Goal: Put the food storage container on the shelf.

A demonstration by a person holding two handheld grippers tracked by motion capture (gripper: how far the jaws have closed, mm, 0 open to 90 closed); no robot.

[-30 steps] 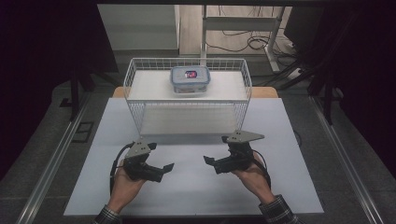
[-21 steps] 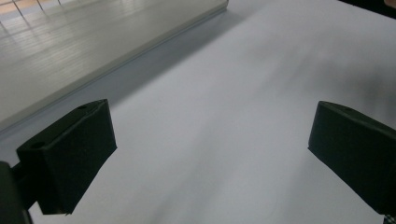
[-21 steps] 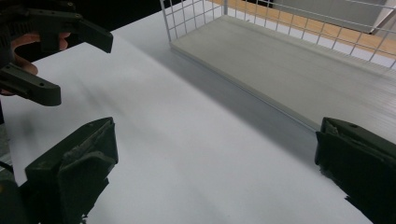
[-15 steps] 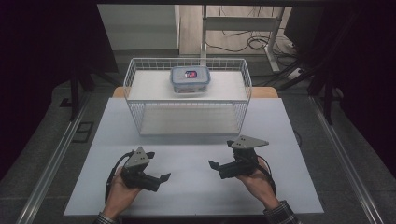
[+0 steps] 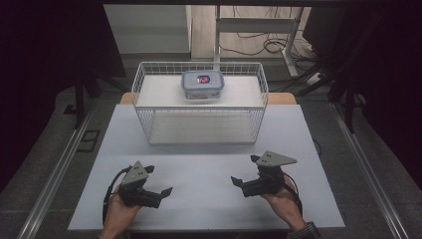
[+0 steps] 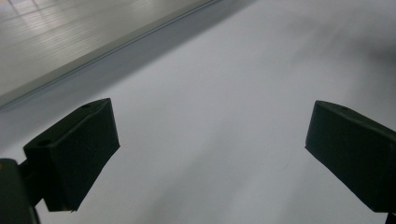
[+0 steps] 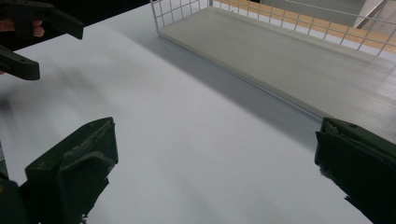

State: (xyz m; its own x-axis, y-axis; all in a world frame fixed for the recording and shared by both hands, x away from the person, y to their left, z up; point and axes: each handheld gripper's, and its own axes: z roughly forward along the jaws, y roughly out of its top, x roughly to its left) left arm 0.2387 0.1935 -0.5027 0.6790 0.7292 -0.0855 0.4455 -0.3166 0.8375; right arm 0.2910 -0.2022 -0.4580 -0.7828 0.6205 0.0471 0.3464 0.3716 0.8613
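I hold both claws, left claw (image 5: 166,190) and right claw (image 5: 236,180), spread apart above the white desk (image 5: 209,169); next I must reach to the clear lidded plastic box (image 5: 202,84) in the white wire basket (image 5: 259,107).

In the high view the label on the lidded box (image 5: 202,84) inside the wire basket (image 5: 144,87) is too small to read. The person's forearms are cut off by the bottom edge, and dark surroundings swallow both upper corners. In the left gripper view, the left gripper (image 6: 210,154) has both jaws cut by the frame's edges. In the right gripper view, the right gripper (image 7: 215,172) is cropped likewise, and the basket runs off the top and right edges.
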